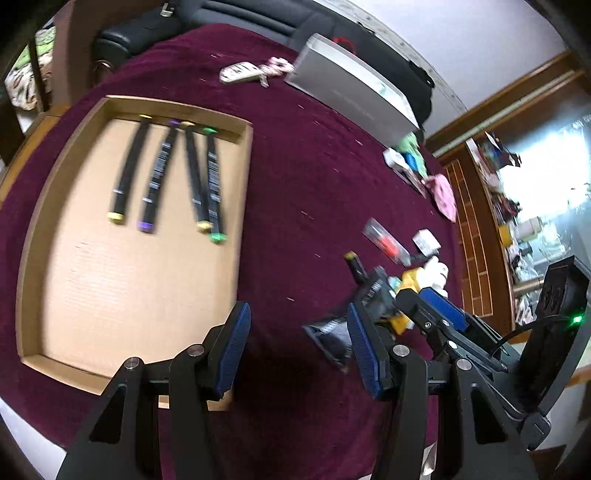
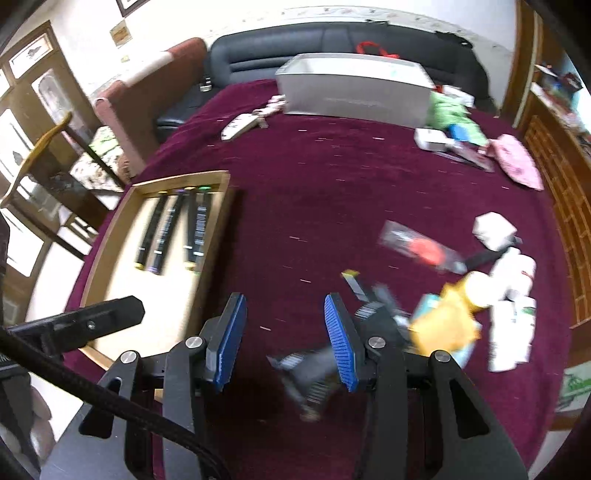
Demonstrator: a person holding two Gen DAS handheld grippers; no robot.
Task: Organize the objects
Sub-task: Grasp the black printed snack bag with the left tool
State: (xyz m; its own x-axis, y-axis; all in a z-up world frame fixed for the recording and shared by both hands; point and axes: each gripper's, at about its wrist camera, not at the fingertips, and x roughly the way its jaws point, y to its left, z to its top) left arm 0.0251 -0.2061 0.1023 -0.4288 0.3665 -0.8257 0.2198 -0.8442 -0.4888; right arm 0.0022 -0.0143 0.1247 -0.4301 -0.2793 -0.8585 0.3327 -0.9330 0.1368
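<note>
Left wrist view shows my left gripper [image 1: 295, 343] spread and empty beside the cardboard tray [image 1: 33, 236], where four markers [image 1: 166, 177] already lie. My right gripper [image 2: 284, 339], jaws apart, holds nothing. I judge the next pick is the loose marker [image 2: 352, 282] on the maroon cloth [image 2: 332, 177].

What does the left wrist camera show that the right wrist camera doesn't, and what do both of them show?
Only the left wrist view shows the right gripper from outside, over the pile of clutter, and a green indicator light at the right edge. Only the right wrist view shows the brown armchair, the wooden chair and a framed picture on the wall. Both show the cardboard tray holding four black markers, the maroon cloth, the grey box and the dark sofa.
</note>
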